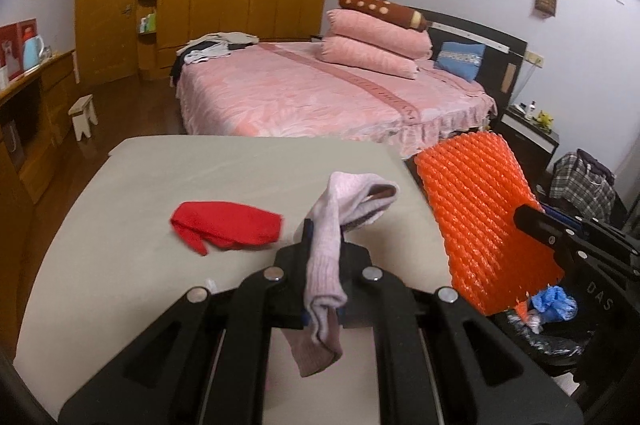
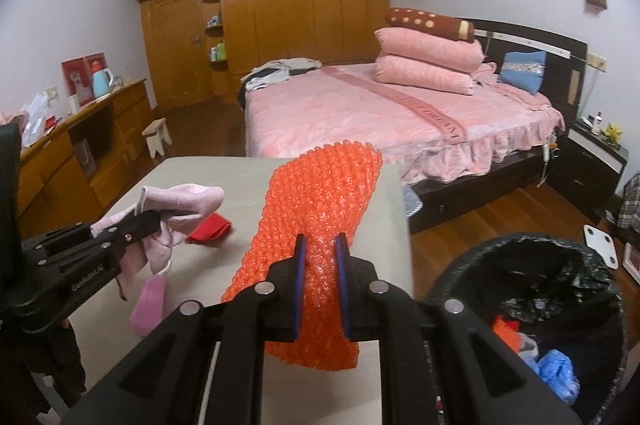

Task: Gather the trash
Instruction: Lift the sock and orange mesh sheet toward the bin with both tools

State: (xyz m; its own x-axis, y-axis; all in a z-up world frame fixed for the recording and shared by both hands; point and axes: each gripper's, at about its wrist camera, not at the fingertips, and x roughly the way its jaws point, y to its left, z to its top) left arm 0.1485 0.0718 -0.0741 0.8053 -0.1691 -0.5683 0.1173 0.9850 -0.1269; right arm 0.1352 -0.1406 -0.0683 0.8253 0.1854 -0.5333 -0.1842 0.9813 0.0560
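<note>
We see the left gripper [image 1: 324,245] clamped on a pale pink sock [image 1: 326,265], which runs up between the jaws and flops over above the table [image 1: 200,165], its lower end hanging behind them. The right gripper [image 2: 320,249] pinches an orange foam net [image 2: 320,201] by its near end, the rest standing up ahead of the fingertips, beside the black-lined trash bin [image 2: 532,253]. A red cloth [image 1: 228,227], perhaps a sock, lies on the table.
</note>
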